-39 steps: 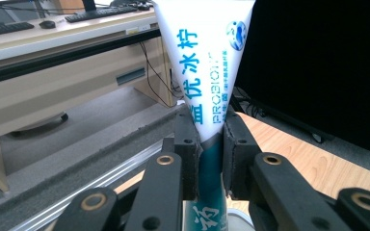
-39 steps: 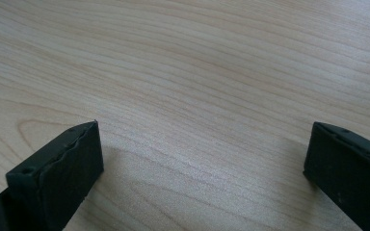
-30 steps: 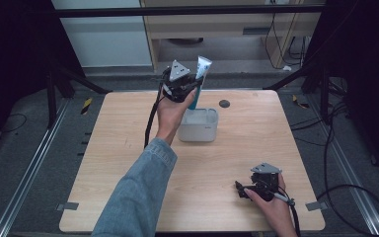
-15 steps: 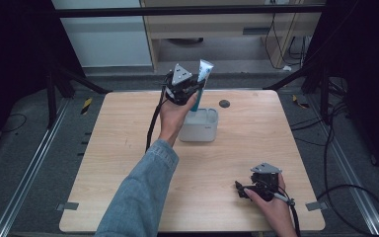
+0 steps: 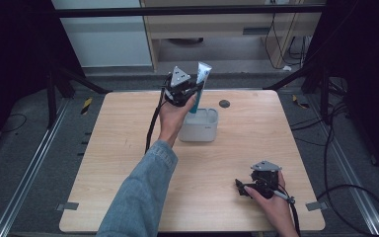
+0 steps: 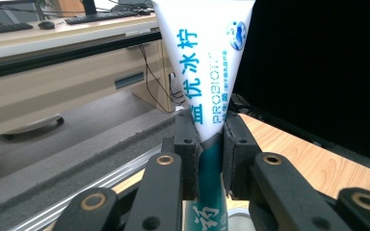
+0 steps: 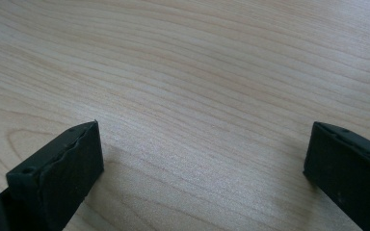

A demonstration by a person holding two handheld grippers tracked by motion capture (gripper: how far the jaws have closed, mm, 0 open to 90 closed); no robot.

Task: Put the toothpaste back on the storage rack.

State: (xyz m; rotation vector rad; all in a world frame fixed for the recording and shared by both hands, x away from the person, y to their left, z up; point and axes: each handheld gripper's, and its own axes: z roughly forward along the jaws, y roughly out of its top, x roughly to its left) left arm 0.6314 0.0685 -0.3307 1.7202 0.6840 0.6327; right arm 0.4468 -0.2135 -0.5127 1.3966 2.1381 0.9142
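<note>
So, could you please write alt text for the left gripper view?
The left gripper clamps a white and teal toothpaste tube upright between its two black jaws. Behind are a beige desk and, at the right, part of the wooden table.

Pale wooden counter (image 5: pixel 128 163) with three things on it.

From my remote seat I see a light-grained counter with rounded corners, standing on a dark grey floor (image 5: pixel 24 163). A white rectangular tub (image 5: pixel 200 129) sits on it toward the far edge, near the middle. A small dark round disc (image 5: pixel 224 103) lies just beyond the tub, close to the far edge. Near the front right corner the right hand-held gripper (image 5: pixel 243 188) rests on the wood, jaws spread wide apart over bare grain.
</note>
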